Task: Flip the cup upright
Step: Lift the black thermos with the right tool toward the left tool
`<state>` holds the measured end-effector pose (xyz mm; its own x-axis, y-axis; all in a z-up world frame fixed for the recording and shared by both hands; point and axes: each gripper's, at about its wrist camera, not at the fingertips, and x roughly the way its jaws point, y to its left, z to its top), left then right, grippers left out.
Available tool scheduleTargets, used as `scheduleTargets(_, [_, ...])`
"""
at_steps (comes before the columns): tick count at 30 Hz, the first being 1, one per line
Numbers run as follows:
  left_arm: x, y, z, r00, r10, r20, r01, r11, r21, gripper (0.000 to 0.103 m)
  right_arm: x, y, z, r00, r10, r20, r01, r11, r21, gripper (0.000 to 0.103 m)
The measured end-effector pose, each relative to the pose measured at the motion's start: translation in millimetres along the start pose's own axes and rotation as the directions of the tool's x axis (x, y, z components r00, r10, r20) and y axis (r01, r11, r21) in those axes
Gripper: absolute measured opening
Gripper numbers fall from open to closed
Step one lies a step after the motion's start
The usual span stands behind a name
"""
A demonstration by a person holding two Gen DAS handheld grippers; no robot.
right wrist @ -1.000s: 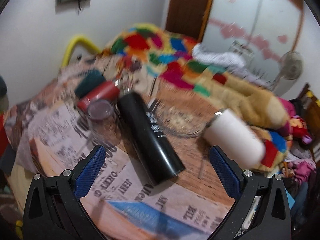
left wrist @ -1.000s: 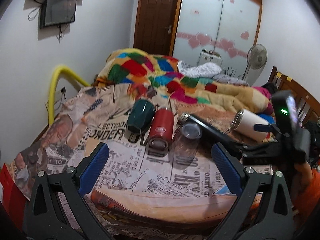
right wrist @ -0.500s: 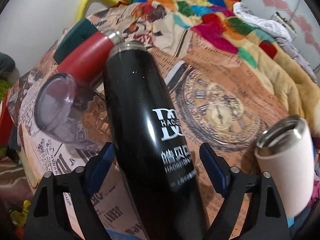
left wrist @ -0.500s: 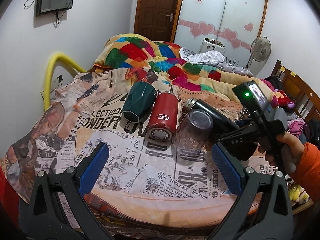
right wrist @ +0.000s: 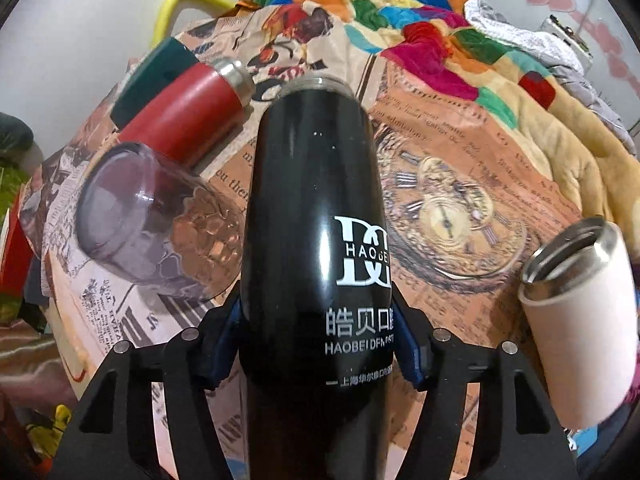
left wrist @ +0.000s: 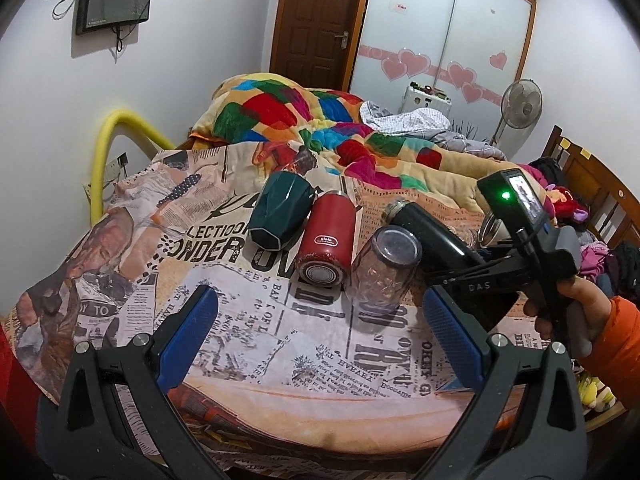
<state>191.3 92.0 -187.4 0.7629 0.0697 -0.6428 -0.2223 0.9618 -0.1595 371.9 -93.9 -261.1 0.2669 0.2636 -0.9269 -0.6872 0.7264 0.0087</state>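
Several cups lie on their sides in a row on a newspaper-print cloth: a dark green cup [left wrist: 280, 210], a red flask [left wrist: 329, 240], a clear glass [left wrist: 386, 270], a black bottle [right wrist: 314, 216] and a white tumbler [right wrist: 580, 320]. My right gripper [right wrist: 316, 344] is shut on the black bottle's lower body, blue pads pressed against both sides; the bottle still lies flat, its steel mouth pointing away. In the left wrist view the black bottle [left wrist: 428, 236] lies right of the glass. My left gripper [left wrist: 320, 332] is open and empty, near the front edge of the cloth.
A colourful quilt [left wrist: 320, 124] is heaped behind the cups. A yellow padded rail [left wrist: 106, 148] stands at the left. A wooden headboard [left wrist: 592, 188] and clothes lie at the right. A fan [left wrist: 520, 108] stands by the wardrobe.
My right gripper moved forward along the black bottle and closed its jaws on it. My left gripper stayed open, almost still.
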Motion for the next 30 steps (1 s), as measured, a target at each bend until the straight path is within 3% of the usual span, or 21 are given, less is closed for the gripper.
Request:
scheduleTargets(10, [-36.7, -2.9, 5.7, 0.998, -0.001, 0.065, 0.001, 1.0, -0.003, 0.103, -71.7, 13.0, 0.1, 0.987, -0.042, 0.154, 0.047, 0.999, -0.028, 0.062])
scheduleTargets(20, [-72.3, -3.8, 10.2, 0.992, 0.013, 0.124, -0.013, 1.0, 0.003, 0.103, -151.5, 54.9, -7.8, 0.94, 0.005, 0.342, 0.038, 0.992, -0.116, 0.062])
scheduleTargets(25, [-84.7, -0.5, 10.2, 0.989, 0.029, 0.143, -0.029, 1.0, -0.002, 0.103, -158.5, 81.4, -14.1, 0.93, 0.049, 0.364, 0.024, 0.981, -0.192, 0.062])
scheduleTargets(30, [-88.2, 5.6, 7.7, 0.989, 0.048, 0.142, -0.046, 0.999, -0.015, 0.103, -138.0, 105.0, -21.4, 0.942, 0.089, 0.324, 0.001, 0.963, -0.268, 0.062])
